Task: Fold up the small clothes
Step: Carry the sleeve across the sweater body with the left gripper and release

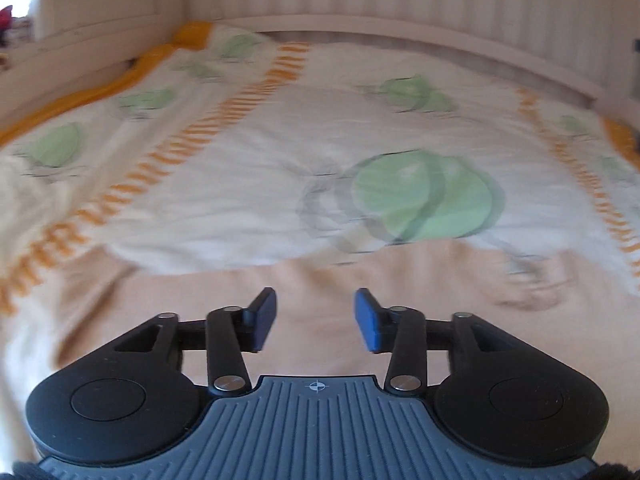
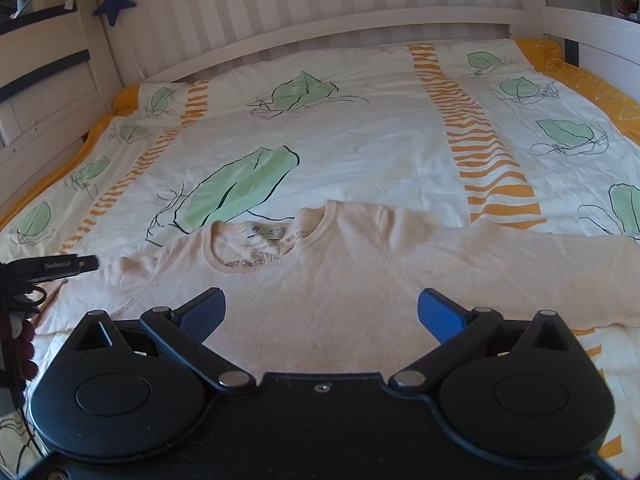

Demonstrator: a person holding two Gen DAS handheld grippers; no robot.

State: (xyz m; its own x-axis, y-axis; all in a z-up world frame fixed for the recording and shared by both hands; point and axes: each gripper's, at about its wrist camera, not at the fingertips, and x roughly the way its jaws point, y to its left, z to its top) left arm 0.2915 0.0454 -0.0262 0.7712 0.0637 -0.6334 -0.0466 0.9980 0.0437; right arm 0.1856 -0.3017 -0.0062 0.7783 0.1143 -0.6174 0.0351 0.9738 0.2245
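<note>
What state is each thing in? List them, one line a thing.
Sweater: spread flat on the bed, neck toward the headboard, sleeves out to the sides, not yet folded.
Neck label: showing inside the collar.
Bedcover: laid out flat, lightly creased.
Left hand-held gripper: open, nothing between the pads, over the sweater.
Right hand-held gripper: open wide, nothing gripped, above the sweater's body.
Star ornament: hanging on the bed frame.

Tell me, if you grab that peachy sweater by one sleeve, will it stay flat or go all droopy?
Probably droopy. The sweater is soft knit that already wrinkles where it lies on the bedspread, so it would likely sag and hang. It looks light, being small and thin. The long sleeve would probably trail behind rather than lift with the rest.
</note>
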